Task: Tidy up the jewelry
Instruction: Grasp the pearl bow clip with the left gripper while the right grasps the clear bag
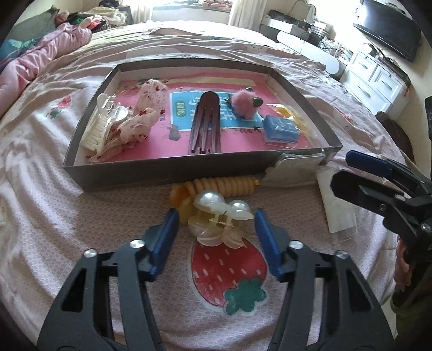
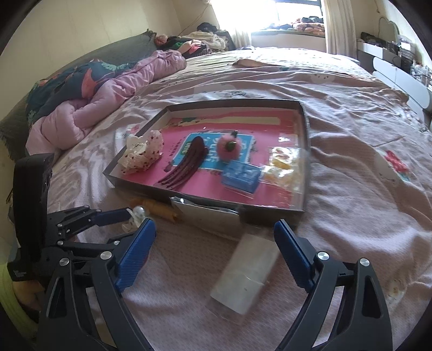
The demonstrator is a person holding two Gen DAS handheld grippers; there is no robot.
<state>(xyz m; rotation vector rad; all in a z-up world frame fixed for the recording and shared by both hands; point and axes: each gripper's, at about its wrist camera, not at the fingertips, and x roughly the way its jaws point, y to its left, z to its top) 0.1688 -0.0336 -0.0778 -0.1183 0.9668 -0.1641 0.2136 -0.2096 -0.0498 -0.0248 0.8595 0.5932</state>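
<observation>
The left gripper was spread wide, and the pearl clip lay on the bed between its fingers, not pinched. The right gripper was also spread, above a clear packet. The tray stood just ahead of both.

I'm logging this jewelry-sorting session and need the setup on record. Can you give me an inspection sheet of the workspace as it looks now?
Surface: bedspread, pink, strawberry print, wrinkled.
Job's things: pearl hair claw on the bedspread between the left tongs' fingers; orange spiral hair tie against the tray's near wall; tray holds a white claw clip, floral scrunchie, dark comb clip, pink pompom clip, blue box.
Clutter: clear packet on the bedspread ahead of the right tongs.
Grippers: left tongs open; right tongs open, empty.
Cables: nothing seen.
Surroundings: pink quilt, window, white drawers.
</observation>
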